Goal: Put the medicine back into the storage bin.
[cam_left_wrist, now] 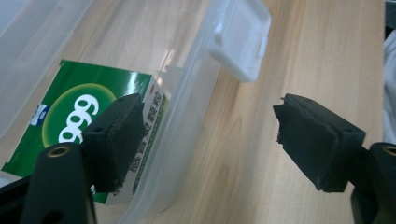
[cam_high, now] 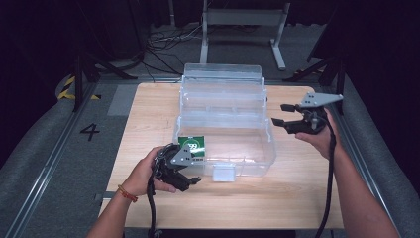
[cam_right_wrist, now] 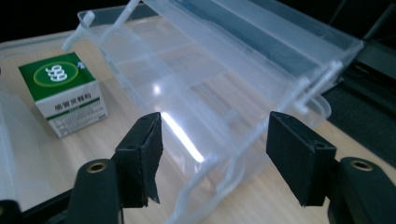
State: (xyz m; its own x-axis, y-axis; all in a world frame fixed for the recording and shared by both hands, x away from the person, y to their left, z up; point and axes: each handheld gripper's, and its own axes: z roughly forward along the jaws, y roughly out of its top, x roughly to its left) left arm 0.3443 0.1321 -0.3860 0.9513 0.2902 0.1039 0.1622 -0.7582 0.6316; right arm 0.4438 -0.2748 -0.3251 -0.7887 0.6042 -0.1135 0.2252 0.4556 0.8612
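Box: green, inside clear bin, lower part cut off behind bin wall.
L tongs: apart, empty, by bin's front wall.
R tongs: apart, empty, raised beside bin.

A lab-like recording bay: wooden table amid dark curtains, floor cables and hazard tape.
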